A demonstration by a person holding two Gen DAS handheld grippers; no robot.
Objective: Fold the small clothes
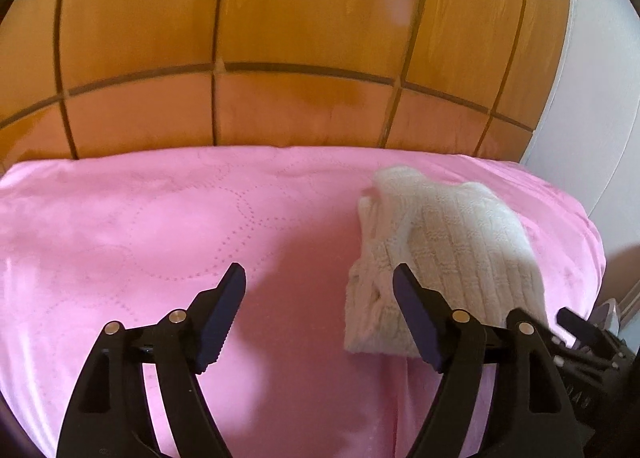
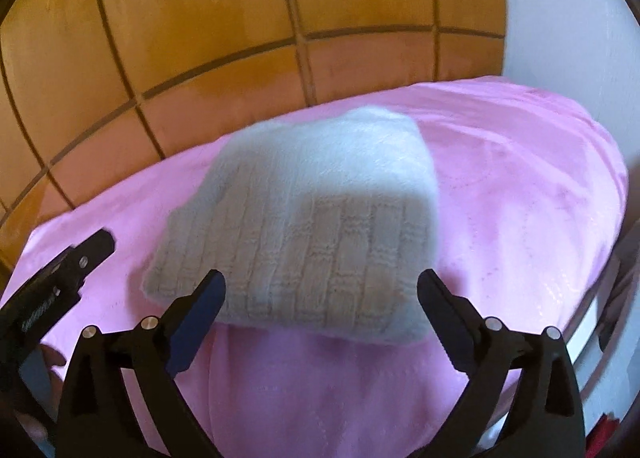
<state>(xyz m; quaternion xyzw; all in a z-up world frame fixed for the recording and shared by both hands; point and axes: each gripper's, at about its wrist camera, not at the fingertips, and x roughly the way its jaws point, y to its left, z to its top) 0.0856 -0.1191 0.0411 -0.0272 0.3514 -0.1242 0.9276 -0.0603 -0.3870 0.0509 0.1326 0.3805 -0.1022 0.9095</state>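
Note:
A cream knitted garment (image 1: 444, 254) lies folded into a compact bundle on the pink quilted cover (image 1: 160, 225). My left gripper (image 1: 320, 278) is open and empty, with its right finger just in front of the bundle's near left corner. In the right wrist view the same garment (image 2: 312, 225) sits straight ahead on the pink cover (image 2: 520, 197). My right gripper (image 2: 322, 284) is open and empty, its fingers either side of the bundle's near edge. The left gripper (image 2: 68, 262) shows at the left edge there, and the right gripper (image 1: 588, 338) shows at the lower right of the left wrist view.
A wooden panelled headboard (image 1: 280, 37) rises right behind the pink cover. A white wall (image 1: 592, 97) stands to the right. The cover's edge drops off at the right (image 2: 612, 193).

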